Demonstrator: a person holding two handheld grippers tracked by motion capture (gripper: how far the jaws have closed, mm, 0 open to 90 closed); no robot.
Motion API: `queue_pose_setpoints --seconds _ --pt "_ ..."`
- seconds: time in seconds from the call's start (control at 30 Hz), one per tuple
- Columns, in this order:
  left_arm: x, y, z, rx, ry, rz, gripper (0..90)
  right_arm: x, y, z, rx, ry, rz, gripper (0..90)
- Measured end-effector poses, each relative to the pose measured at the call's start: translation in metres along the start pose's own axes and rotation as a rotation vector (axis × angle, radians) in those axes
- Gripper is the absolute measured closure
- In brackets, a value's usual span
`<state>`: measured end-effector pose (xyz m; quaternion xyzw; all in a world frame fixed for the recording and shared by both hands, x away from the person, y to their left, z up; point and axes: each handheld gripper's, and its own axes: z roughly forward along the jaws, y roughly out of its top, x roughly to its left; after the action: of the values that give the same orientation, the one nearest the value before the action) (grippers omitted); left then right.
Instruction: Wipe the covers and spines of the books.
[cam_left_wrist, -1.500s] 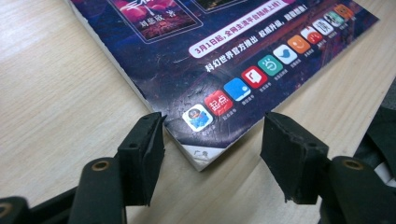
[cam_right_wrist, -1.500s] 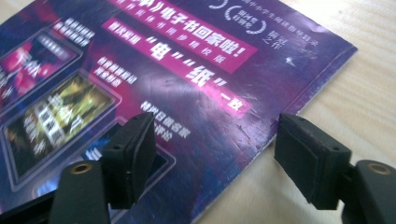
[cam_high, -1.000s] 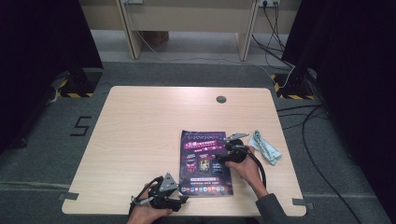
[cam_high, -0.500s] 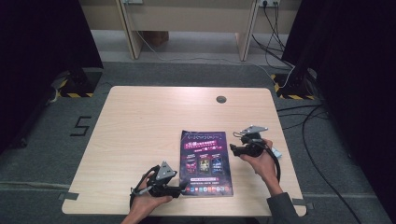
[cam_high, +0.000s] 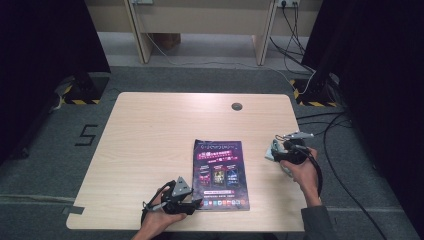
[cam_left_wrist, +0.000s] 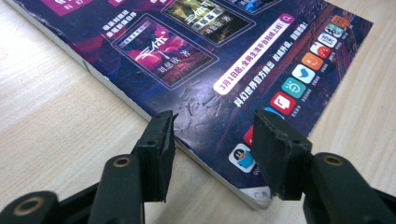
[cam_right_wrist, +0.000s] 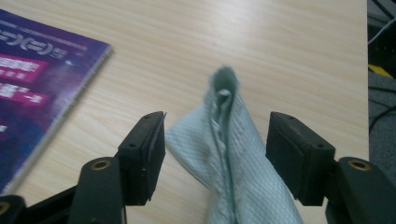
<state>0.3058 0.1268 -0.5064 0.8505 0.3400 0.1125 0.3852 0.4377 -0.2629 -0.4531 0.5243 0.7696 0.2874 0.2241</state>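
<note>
My left claw (cam_left_wrist: 212, 149) sits at the near left corner of the magazine (cam_high: 221, 172), which lies flat on the desk (cam_high: 150, 140). Its jaws have just been closing, yet a gap remains; they straddle the magazine's corner edge without pressing it. My right claw (cam_right_wrist: 217, 156) hovers over the pale green cloth (cam_right_wrist: 233, 158), crumpled on the desk just right of the magazine. Its jaws have likewise been closing but stand apart, the cloth's raised fold between them, untouched by either pad. In the high view, the right claw (cam_high: 281, 150) covers most of the cloth.
</note>
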Motion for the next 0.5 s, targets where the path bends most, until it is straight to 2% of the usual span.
queue_pose_setpoints --seconds 0.1,0.2,0.5 --pt "-0.004 -0.002 -0.001 -0.008 0.014 0.017 50.7 -0.006 -0.006 0.006 0.029 -0.002 -0.009 42.3" --pt "-0.006 -0.004 -0.004 -0.005 0.009 0.017 54.2 -0.01 -0.011 0.011 0.053 -0.011 -0.01 44.7" --pt "-0.013 -0.01 -0.011 0.007 -0.007 0.016 55.5 -0.014 -0.023 0.026 0.127 0.019 -0.057 61.0"
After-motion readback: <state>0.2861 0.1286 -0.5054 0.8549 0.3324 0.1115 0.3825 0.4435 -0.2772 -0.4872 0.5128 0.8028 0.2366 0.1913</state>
